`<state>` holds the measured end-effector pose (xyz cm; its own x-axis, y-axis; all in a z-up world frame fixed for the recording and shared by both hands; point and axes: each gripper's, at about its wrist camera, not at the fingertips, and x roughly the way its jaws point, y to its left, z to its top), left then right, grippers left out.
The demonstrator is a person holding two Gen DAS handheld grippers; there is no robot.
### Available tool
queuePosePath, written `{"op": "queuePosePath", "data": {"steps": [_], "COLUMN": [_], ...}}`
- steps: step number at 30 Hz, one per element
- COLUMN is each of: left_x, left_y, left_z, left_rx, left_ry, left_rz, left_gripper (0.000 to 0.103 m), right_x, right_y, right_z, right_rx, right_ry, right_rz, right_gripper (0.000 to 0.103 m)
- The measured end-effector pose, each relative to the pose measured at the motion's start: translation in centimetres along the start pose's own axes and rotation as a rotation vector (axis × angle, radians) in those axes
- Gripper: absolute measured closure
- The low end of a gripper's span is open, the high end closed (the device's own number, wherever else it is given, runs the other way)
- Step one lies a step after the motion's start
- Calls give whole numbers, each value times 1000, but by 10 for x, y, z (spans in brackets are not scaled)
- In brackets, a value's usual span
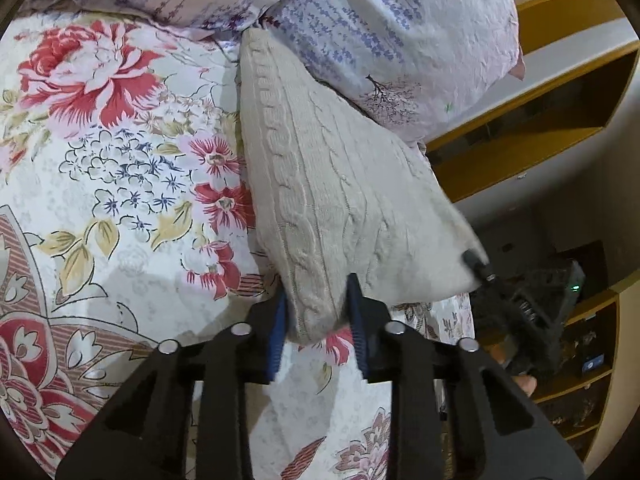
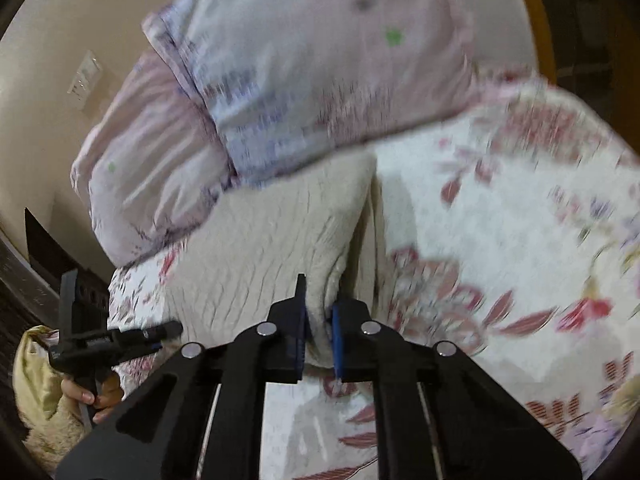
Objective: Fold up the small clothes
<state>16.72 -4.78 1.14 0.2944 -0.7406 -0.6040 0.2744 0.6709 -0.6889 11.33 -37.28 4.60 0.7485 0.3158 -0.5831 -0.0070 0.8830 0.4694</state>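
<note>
A cream cable-knit garment (image 1: pixel 320 184) is lifted off the floral bedspread (image 1: pixel 100 160) and stretched between both grippers. My left gripper (image 1: pixel 318 320) is shut on its near corner. My right gripper, seen from the left wrist (image 1: pixel 480 268), pinches the other near corner at the right. In the right wrist view my right gripper (image 2: pixel 318 320) is shut on a fold of the knit garment (image 2: pixel 272 240). The left gripper (image 2: pixel 168 330) shows at the lower left of that view. The garment's far end lies against the pillows.
Two lilac-patterned pillows (image 1: pixel 380 32) lie at the bed's head, touching the garment. A yellow wooden shelf unit (image 1: pixel 540 120) stands to the right of the bed. A yellow-green cloth (image 2: pixel 36 376) lies by the bed's edge. A wall switch plate (image 2: pixel 84 80) is behind the pillows.
</note>
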Motion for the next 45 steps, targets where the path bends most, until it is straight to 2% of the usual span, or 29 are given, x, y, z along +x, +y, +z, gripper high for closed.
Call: {"op": "queuePosePath", "data": {"steps": [3,6,8,12,13,15,17,18,19,21,23,25,26,28,29,32,33,38,43,45], "left_x": [-2,-4,-3,-1,-2,-3,-5,-5,-6,-6,-4,-3,0,6,10,17,19,26,30,32], "left_y": [0,4,6,7,6,4,4,3,4,2,-2,-6,-10,-16,-18,-23,-24,-27,-26,-27], "left_z": [-5,-13,-17,-14,-13,-8,-3,1,5,12,21,27,30,33,35,33,33,29,28,27], "left_rx": [9,8,9,8,12,10,-5,-10,-24,-35,-19,2,20,49,62,88,95,126,136,145], "left_ry": [-11,-11,-5,3,5,11,8,2,-4,-14,-37,-62,-75,-82,-79,-72,-74,-77,-74,-74], "left_rz": [-2,6,13,14,16,17,17,22,29,39,83,138,184,222,240,279,289,323,332,340], "left_gripper": [82,84,84,84,82,78,77,71,58,53,47,38,38,36,36,35,34,31,28,27], "right_x": [-9,14,26,24,22,18,13,12,12,18,29,40,46,54,58,61,60,49,63,68], "right_y": [2,-9,-18,-25,-25,-28,-29,-31,-32,-32,-34,-35,-34,-31,-29,-22,-20,-22,-27,-30], "right_z": [2,-10,-19,-19,-17,-10,-3,2,8,18,26,32,34,36,36,36,36,38,32,30], "right_rx": [-40,-56,-40,2,7,52,91,112,132,150,175,196,199,189,183,137,117,91,70,81], "right_ry": [-33,67,109,106,110,102,76,62,53,53,70,85,94,105,110,99,87,19,62,72], "right_rz": [-51,-184,-218,-181,-173,-136,-98,-75,-51,-28,-13,4,4,-4,-6,-47,-58,-105,-204,-218], "right_gripper": [94,95,94,92,87,68,59,58,58,58,58,58,58,58,62,89,91,93,94,93]}}
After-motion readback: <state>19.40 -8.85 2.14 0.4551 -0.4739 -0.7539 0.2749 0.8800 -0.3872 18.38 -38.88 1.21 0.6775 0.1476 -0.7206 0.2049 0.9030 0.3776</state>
